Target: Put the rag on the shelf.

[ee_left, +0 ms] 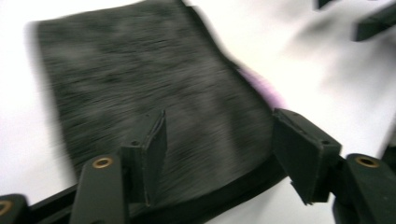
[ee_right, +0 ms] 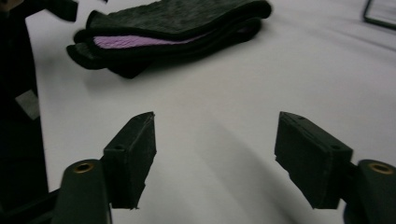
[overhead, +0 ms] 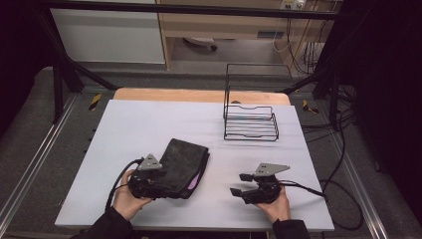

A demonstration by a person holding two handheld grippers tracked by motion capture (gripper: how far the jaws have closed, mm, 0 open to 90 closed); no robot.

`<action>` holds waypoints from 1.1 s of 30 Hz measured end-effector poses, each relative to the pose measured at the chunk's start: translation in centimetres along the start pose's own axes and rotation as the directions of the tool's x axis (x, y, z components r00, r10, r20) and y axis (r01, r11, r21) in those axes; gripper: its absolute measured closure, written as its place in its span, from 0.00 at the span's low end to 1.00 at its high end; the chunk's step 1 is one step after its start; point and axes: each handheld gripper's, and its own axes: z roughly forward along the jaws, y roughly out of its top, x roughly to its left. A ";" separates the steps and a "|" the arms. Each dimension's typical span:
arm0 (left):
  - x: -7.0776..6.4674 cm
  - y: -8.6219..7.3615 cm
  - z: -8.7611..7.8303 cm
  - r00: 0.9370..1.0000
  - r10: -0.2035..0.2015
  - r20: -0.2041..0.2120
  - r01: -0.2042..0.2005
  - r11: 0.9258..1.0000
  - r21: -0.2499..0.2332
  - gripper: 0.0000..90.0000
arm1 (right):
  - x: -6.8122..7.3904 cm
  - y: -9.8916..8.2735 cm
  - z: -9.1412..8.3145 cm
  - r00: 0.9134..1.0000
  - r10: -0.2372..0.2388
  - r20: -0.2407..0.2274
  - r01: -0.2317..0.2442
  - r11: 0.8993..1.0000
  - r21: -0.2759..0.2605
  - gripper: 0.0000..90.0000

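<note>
We see a folded dark cloth [overhead: 183, 167] lying in the lower middle of the high view, left of centre, flat on the white table [overhead: 149, 124]. It is folded over on itself in several layers, and a strip of purple lining [overhead: 194, 181] peeks out at its lower right edge, which suggests the fold is done and the bundle now rests as a compact stack.

Our left gripper [overhead: 149, 181] sits at the cloth's near end, at the lower left of that frame. In the left gripper view its jaws stand apart, one on each side of the cloth's near edge, with the fabric [ee_left: 140, 93] spreading up between them. The pads do not press on it, so we read this gripper as open over the cloth and holding nothing. That picture is blurred, so finer contact is hard to judge.

Our right gripper [overhead: 244, 185] lies at the lower right of the high view, well apart from the cloth and pointing left toward it. In the right gripper view its jaws are spread with only bare table between them, and the cloth [ee_right: 173, 28] lies across the upper left of the frame.

A black wire rack [overhead: 250, 117] stands at the upper right of the table, probably where the folded bundle belongs.
</note>
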 end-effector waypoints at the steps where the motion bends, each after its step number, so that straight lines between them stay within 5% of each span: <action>1: 1.5 -0.7 -0.5 0.998 -0.039 -0.041 0.039 0.999 0.002 0.37 | 0.4 0.1 0.3 1.000 -0.004 -0.007 0.004 1.000 0.007 0.42; 6: 4.5 -2.4 -0.4 0.988 -0.140 -0.065 0.143 0.989 0.040 0.40 | 2.4 0.8 2.0 0.998 -0.028 -0.058 0.029 1.000 0.012 0.51; 11: 5.2 -3.1 0.1 0.985 -0.168 -0.048 0.171 0.983 0.063 0.53 | 3.7 1.1 3.9 0.997 -0.043 -0.070 0.045 0.998 0.036 0.54; 20: 4.1 -3.4 0.8 0.988 -0.156 -0.004 0.156 0.981 0.112 0.60 | 5.7 1.3 6.5 0.995 -0.057 -0.082 0.062 0.996 0.063 0.60; 24: 4.0 -3.4 1.0 0.984 -0.176 0.006 0.174 0.976 0.130 0.65 | 7.1 1.7 8.1 0.991 -0.096 -0.088 0.103 0.992 0.076 0.65; 28: 3.3 -3.3 1.3 0.985 -0.170 -0.018 0.171 0.975 0.142 0.70 | 7.6 2.0 8.8 0.991 -0.105 -0.084 0.113 0.990 0.085 0.66; 31: 3.0 -3.2 1.4 0.986 -0.165 -0.033 0.168 0.976 0.141 0.87 | 7.6 2.0 9.3 0.994 -0.077 -0.082 0.083 0.994 0.074 0.68; 33: 2.9 -3.0 1.3 0.986 -0.160 -0.045 0.165 0.977 0.138 0.91 | 7.7 2.1 9.3 0.994 -0.074 -0.078 0.079 0.995 0.062 0.70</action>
